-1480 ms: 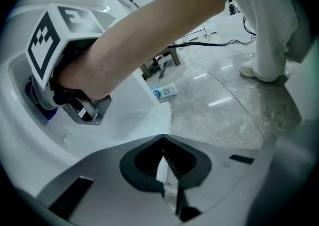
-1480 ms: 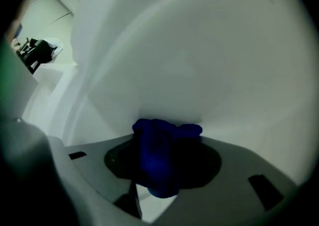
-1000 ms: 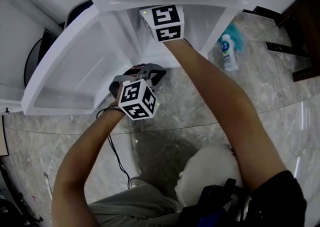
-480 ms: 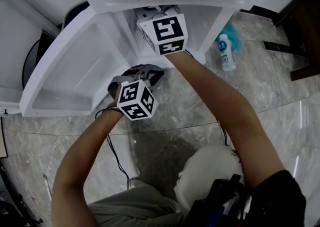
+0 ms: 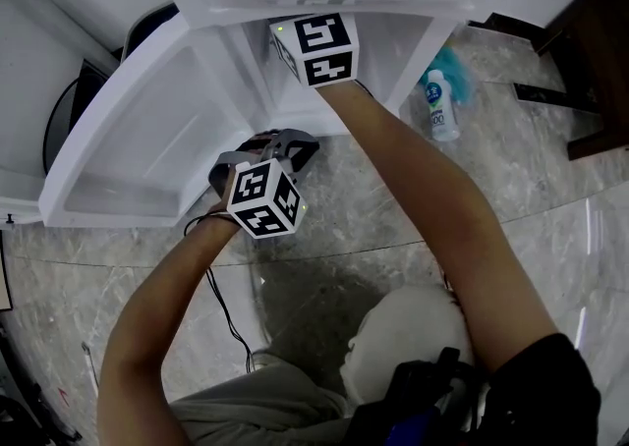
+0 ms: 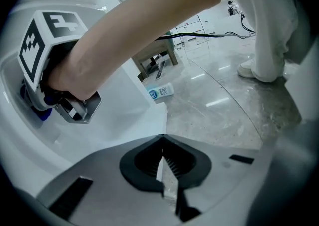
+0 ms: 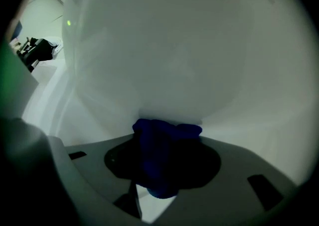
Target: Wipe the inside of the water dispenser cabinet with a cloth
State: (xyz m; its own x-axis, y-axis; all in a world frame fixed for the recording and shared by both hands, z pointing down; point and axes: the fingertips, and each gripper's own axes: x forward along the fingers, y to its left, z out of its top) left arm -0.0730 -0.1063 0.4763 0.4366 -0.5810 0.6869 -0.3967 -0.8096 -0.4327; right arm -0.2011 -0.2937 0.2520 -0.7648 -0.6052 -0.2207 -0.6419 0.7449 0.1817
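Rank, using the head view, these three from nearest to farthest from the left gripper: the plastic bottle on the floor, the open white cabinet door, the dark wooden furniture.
From the left gripper:
1. The open white cabinet door, right beside it on the left.
2. The plastic bottle, on the floor to the right.
3. The dark wooden furniture, at the far right edge.

Dim cabinet interior, fisheye vignette, floor glare.
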